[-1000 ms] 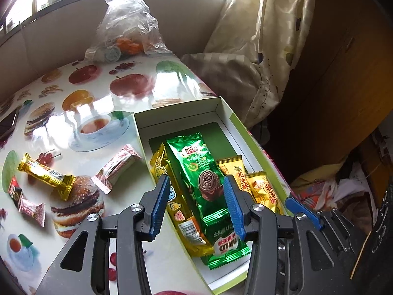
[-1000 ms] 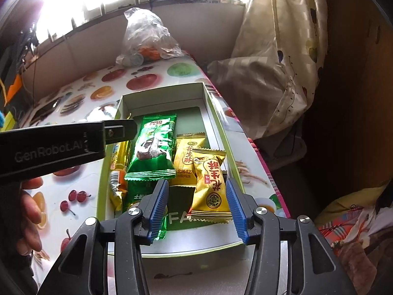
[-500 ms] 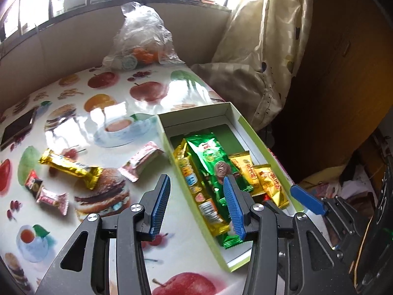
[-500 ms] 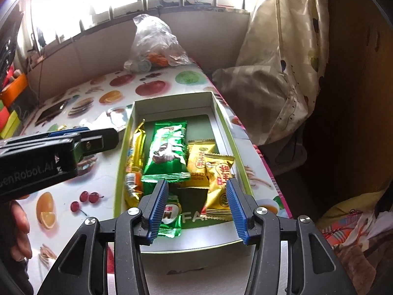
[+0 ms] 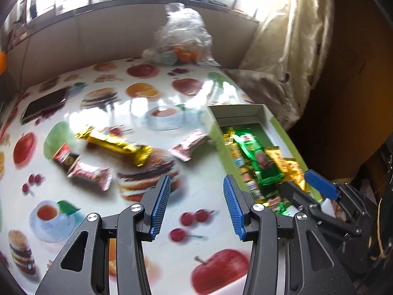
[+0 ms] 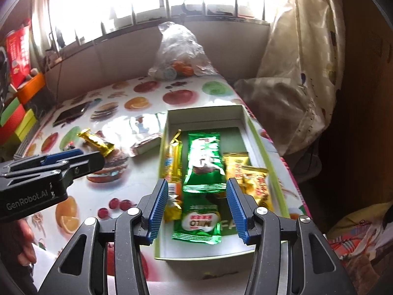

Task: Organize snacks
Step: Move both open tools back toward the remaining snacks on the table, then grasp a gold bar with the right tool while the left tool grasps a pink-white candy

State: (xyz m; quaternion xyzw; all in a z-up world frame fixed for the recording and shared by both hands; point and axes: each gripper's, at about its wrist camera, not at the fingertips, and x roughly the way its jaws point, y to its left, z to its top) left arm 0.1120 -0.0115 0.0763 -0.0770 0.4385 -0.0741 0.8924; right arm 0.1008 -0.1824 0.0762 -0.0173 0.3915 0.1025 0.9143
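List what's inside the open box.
Inside the box: a yellow bar, two green Milo packs, two yellow peanut candy packets. Anything beneath them is covered.

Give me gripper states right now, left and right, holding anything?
Left gripper: open, empty, over the table.
Right gripper: open, empty, above the green Milo packet in the box.

Bright daylight came through a barred window (image 6: 152,2) that ran above a low beige wall (image 6: 118,61). A pale patterned curtain (image 6: 302,56) hung at the right, beside dark wooden panelling (image 5: 348,78). The worktop (image 5: 152,98) wore a glossy cloth printed with fruit and burgers.
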